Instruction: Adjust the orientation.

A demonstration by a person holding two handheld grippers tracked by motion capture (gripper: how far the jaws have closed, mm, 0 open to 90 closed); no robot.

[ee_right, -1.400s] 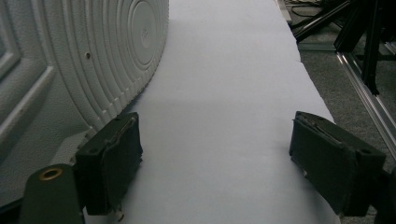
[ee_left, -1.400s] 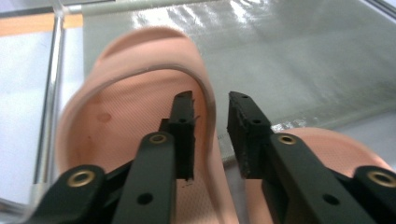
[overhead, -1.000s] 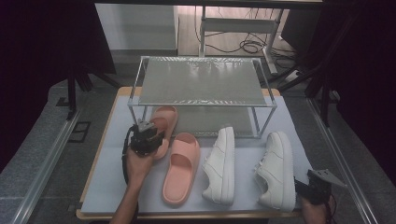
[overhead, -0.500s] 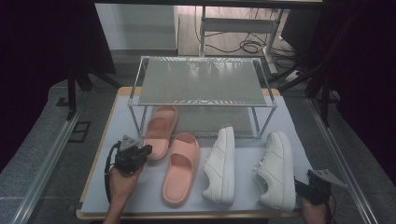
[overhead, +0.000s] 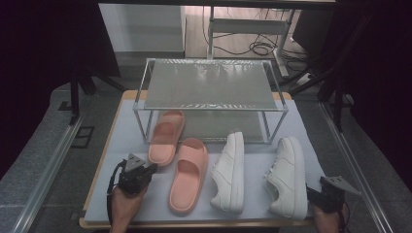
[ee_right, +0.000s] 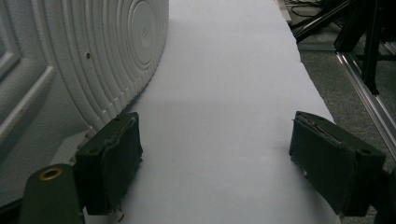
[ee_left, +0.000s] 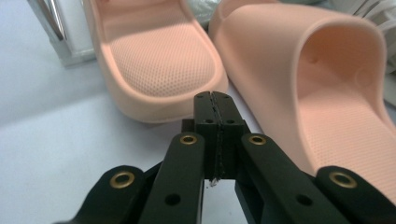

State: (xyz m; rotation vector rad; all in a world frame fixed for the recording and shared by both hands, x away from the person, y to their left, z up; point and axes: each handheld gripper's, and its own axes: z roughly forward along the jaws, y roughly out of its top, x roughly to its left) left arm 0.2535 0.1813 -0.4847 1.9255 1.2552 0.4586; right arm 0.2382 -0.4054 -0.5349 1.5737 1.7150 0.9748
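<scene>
Two slides [overhead: 177,160] are salmon pink, their footbeds dotted with a fine stippled texture. Two sneakers [overhead: 257,174] are white, one sole ridged in concentric rings. The table cover [overhead: 124,145] is pale blue-grey.

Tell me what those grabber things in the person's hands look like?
Each hand-held gripper is black. The left one has flat jaws with brass-coloured rivets, a grey three-cornered plate on top and a black cable looping behind. The right one has a grey plate too.

A dim room: grey floor [overhead: 43,160], cables [overhead: 255,47] behind the white-topped table [overhead: 128,127], dark surroundings.
</scene>
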